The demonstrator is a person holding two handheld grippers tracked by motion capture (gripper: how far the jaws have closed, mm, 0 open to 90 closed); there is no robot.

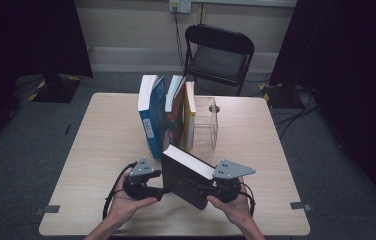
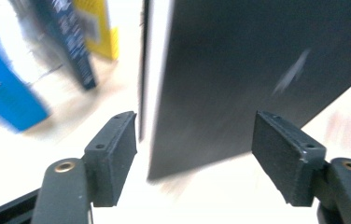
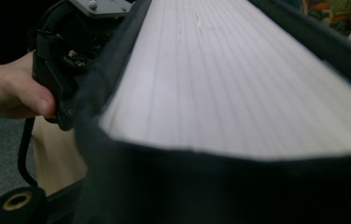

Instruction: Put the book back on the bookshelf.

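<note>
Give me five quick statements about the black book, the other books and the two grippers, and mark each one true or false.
1. The black book lies flat on the table. False: it stands tilted on its lower edge, between the two grippers.
2. The left gripper has its jaws spread, with a gap to the book on both sides. True.
3. The right gripper is at the book's right side, with the white page edge close in front of its camera. True.
4. The blue book lies in the clear plastic holder. False: it stands left of the holder, beside the other upright books.
5. A folding chair stands beyond the table. True.
</note>
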